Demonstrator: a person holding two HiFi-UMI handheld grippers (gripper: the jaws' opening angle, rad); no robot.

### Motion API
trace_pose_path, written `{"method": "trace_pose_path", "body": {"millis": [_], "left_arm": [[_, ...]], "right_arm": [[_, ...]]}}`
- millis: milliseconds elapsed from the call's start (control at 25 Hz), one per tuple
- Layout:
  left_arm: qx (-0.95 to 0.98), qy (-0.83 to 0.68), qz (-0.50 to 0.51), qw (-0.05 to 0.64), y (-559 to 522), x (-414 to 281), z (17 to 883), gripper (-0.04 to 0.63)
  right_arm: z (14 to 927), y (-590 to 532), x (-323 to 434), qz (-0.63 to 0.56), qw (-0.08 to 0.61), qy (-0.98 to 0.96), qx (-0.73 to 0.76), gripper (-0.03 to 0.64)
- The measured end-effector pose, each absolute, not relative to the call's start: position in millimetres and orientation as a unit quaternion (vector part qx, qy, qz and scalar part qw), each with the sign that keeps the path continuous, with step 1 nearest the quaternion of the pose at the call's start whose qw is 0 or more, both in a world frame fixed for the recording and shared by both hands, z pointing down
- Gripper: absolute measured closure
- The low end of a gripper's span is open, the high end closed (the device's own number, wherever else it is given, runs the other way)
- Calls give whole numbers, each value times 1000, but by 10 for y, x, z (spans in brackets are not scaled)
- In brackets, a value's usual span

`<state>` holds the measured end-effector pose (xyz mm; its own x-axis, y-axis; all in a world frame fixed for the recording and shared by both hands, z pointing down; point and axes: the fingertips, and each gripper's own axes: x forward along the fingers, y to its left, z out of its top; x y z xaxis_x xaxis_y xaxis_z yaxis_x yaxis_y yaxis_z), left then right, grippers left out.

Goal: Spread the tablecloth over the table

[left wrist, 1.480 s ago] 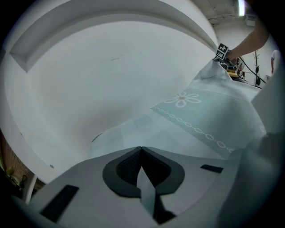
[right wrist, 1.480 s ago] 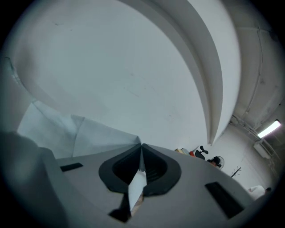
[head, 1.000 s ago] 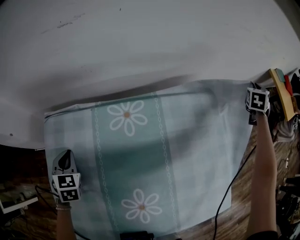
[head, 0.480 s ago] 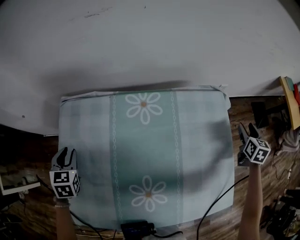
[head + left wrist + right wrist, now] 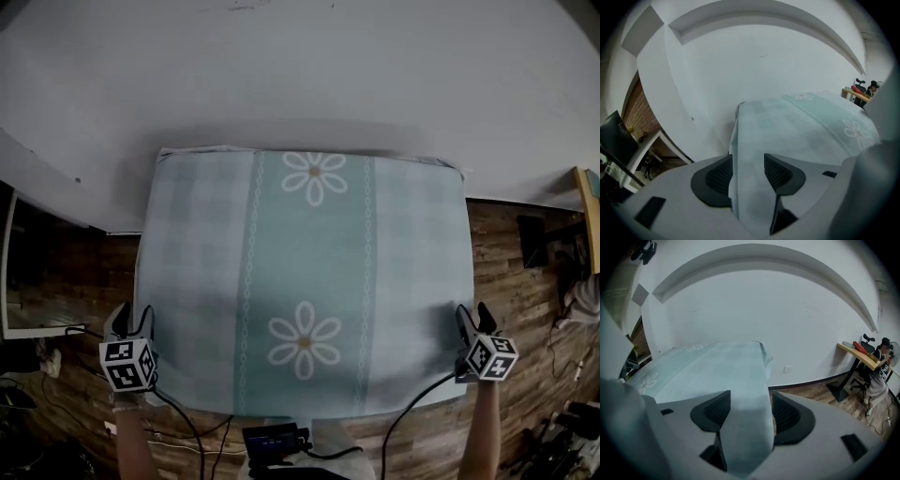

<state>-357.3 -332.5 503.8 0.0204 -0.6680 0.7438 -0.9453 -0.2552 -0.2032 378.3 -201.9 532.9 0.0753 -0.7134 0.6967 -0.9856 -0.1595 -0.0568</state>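
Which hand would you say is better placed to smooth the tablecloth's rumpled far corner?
Probably right: the right gripper, jaws just opening with the tablecloth edge between them, is on that far corner's side.

White wall (image 5: 300, 66), wood-plank floor (image 5: 525, 281), possibly a desk (image 5: 858, 354) at right

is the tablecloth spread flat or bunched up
Spread flat: the tablecloth lies smooth as one wide rectangle, with no folds or bunching, and its side edges drape down.

The tablecloth (image 5: 309, 281) covers the bench top completely. The head view's right edge cuts off 1 wooden desk (image 5: 589, 220). The objects (image 5: 859, 345) on that desk are too small to identify.
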Motion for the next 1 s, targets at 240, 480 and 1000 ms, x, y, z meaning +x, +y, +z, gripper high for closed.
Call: {"method": "trace_pose_path", "body": {"millis": [240, 480, 1000], "left_arm": [[678, -591, 381, 215, -2965, -3677, 5270, 367], [686, -590, 374, 204, -3006, -3577, 5302, 462], [693, -597, 358, 187, -3732, -3464, 5282, 462]], "right_arm": [[5470, -1744, 3763, 316, 201, -610, 698, 348], [5484, -1781, 3780, 316, 200, -609, 700, 351], [5463, -2498, 3916, 295, 210, -608, 707, 351]]}}
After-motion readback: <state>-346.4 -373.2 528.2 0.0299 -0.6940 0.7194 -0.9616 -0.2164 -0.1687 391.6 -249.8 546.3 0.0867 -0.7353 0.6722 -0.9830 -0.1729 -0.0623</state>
